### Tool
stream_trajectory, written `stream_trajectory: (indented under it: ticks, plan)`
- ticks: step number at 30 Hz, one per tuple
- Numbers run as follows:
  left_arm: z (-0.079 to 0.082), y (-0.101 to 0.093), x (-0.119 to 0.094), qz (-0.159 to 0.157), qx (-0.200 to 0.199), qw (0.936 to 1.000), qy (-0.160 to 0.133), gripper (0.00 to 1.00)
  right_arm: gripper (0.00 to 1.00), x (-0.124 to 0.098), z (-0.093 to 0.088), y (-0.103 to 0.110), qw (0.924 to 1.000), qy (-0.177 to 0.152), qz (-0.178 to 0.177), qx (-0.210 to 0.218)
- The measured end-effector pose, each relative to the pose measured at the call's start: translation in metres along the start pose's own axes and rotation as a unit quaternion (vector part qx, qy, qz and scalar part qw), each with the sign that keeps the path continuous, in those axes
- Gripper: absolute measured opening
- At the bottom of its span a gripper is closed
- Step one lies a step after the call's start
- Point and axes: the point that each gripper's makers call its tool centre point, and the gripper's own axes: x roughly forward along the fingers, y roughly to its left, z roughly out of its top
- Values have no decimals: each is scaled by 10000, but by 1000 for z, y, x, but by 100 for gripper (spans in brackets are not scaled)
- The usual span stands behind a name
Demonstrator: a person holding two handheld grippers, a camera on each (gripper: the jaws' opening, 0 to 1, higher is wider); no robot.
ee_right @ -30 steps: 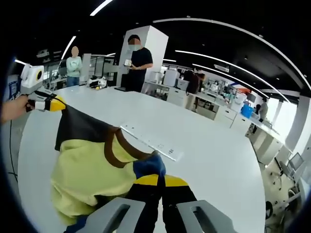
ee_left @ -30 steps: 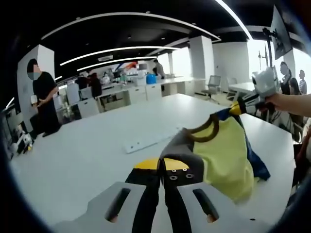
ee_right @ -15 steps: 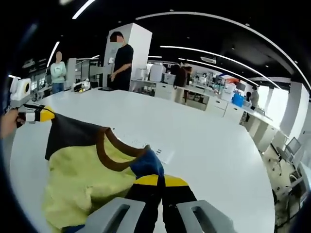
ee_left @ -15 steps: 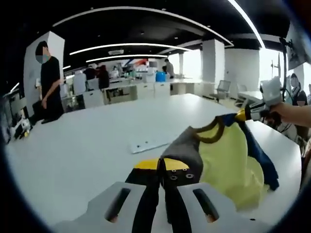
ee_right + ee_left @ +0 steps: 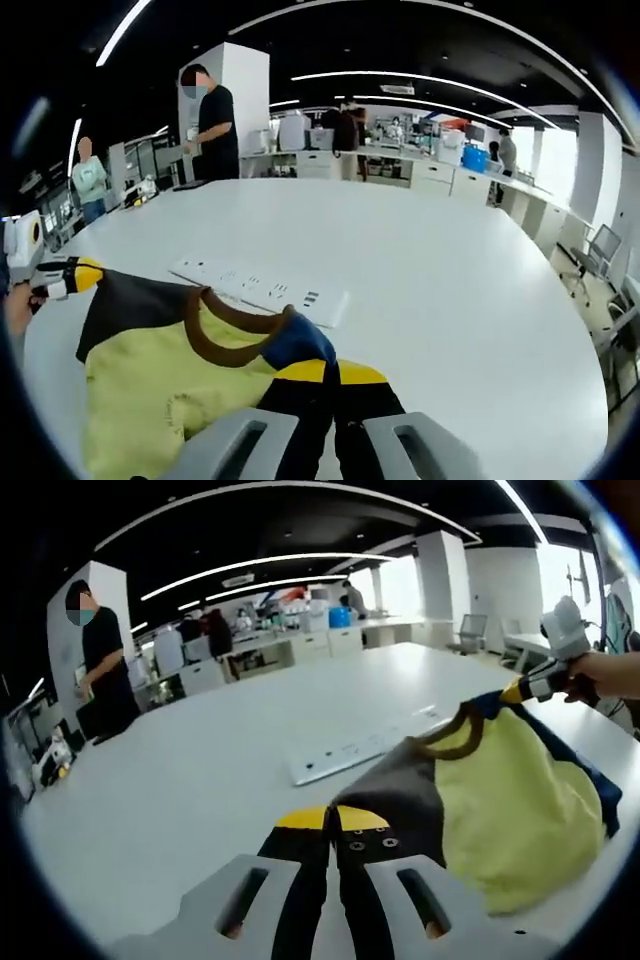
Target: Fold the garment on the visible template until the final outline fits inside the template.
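Note:
A yellow garment (image 5: 510, 810) with a brown collar, a grey shoulder and a blue shoulder hangs stretched between both grippers above a white table (image 5: 200, 770). My left gripper (image 5: 333, 825) is shut on the grey shoulder (image 5: 395, 800). In the right gripper view the same garment (image 5: 170, 395) spreads to the left, and my right gripper (image 5: 330, 378) is shut on its blue shoulder (image 5: 298, 345). The right gripper (image 5: 530, 687) enters the left gripper view at far right, held by a hand. The left gripper (image 5: 75, 275) appears at the far left of the right gripper view.
A long white power strip (image 5: 365, 745) lies on the table just beyond the garment, also the power strip (image 5: 260, 290) in the right gripper view. People stand at the table's far side (image 5: 100, 660), with desks and chairs beyond.
Both grippers have moved with the garment closer to the power strip. The garment hangs lower and wider, and the two grippers have not let go.

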Motion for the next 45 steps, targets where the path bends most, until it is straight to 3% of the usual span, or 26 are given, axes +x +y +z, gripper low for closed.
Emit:
stream_trajectory:
  ticks: [1,2,3,5,13,20,23,29,34,39,45]
  plan:
    - [-1,3,1,86,38,10000,2,0,0,1,-2,-4,9999,42,-144,13]
    - [-2,7,5,132,445,9989,18,0,0,4,-2,-4,9999,22,-161,21]
    - [-7,8,7,162,529,9984,147,0,0,9,-2,-2,9999,0,-127,22]
    - [-10,7,10,118,370,9991,157,0,0,15,-8,-2,9998,107,-154,-21]
    - [-31,13,24,129,579,9967,559,0,0,29,-18,-3,9992,334,-150,-137]
    - [-34,16,26,168,598,9959,663,0,0,29,-20,0,9991,398,-8,-158]
    - [-30,19,21,299,548,9959,655,15,12,25,-18,1,9993,377,44,-59]
    - [-21,21,8,274,292,9981,473,34,38,8,-7,9,9992,232,314,36]
    - [-18,18,-9,143,222,9990,360,50,51,-13,-9,23,9970,260,721,-54]
    - [-18,10,-25,-64,163,9995,274,58,58,-40,-14,42,9915,318,1240,212]
    - [-21,-2,-48,-303,129,9993,191,62,61,-82,-27,64,9845,287,1724,143]
